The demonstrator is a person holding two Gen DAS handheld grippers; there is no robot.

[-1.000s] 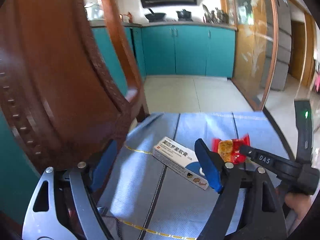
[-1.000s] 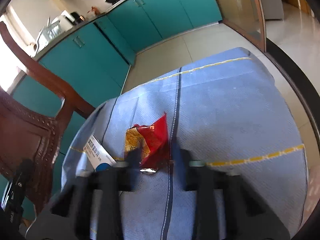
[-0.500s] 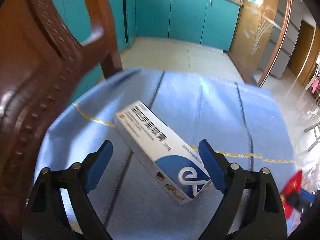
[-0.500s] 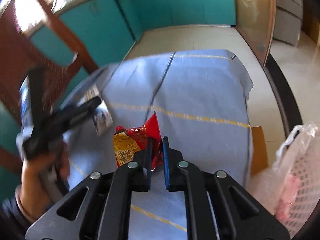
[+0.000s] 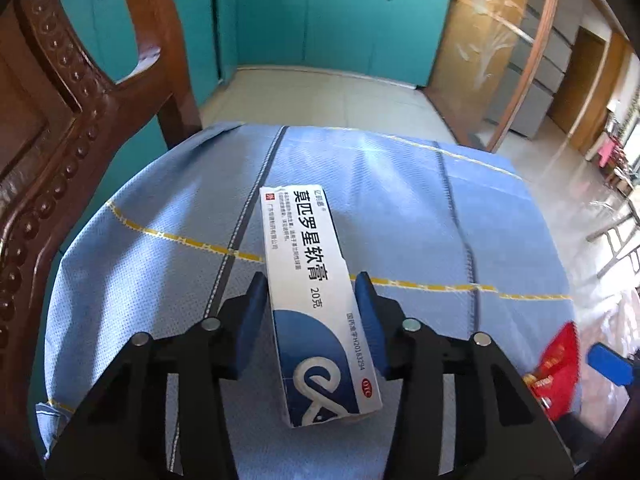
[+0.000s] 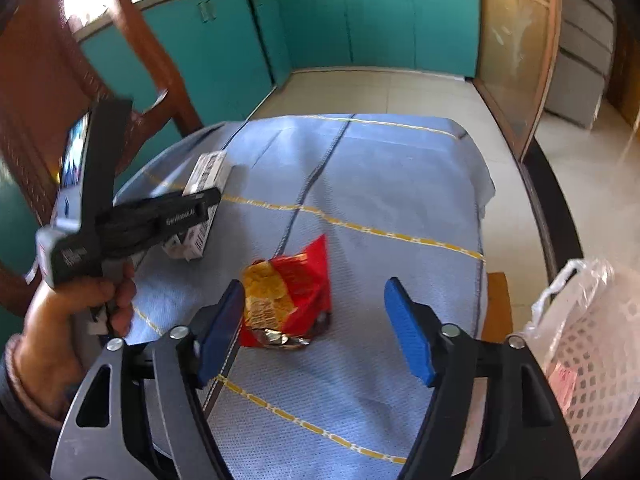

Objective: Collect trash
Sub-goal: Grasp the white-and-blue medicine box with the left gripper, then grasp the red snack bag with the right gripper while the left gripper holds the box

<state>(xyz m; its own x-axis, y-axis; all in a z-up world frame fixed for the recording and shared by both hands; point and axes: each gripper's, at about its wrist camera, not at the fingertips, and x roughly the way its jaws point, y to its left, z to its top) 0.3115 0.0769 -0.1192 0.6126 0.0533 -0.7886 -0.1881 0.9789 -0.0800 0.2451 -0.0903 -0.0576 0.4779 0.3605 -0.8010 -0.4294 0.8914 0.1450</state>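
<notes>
Trash lies on the blue quilted cloth (image 5: 400,208) covering the surface, beside a carved brown wooden chair (image 5: 60,120). At the right edge hangs a white mesh basket lined with a clear plastic bag (image 6: 592,344). A long white-and-blue cardboard ointment box (image 5: 316,300) sits between the blue pads of the left claw (image 5: 312,320), jaws closing, pads right at its sides. Over the crumpled red-and-yellow snack wrapper (image 6: 288,292), the right claw (image 6: 316,332) is opening, wrapper released on the cloth.
</notes>
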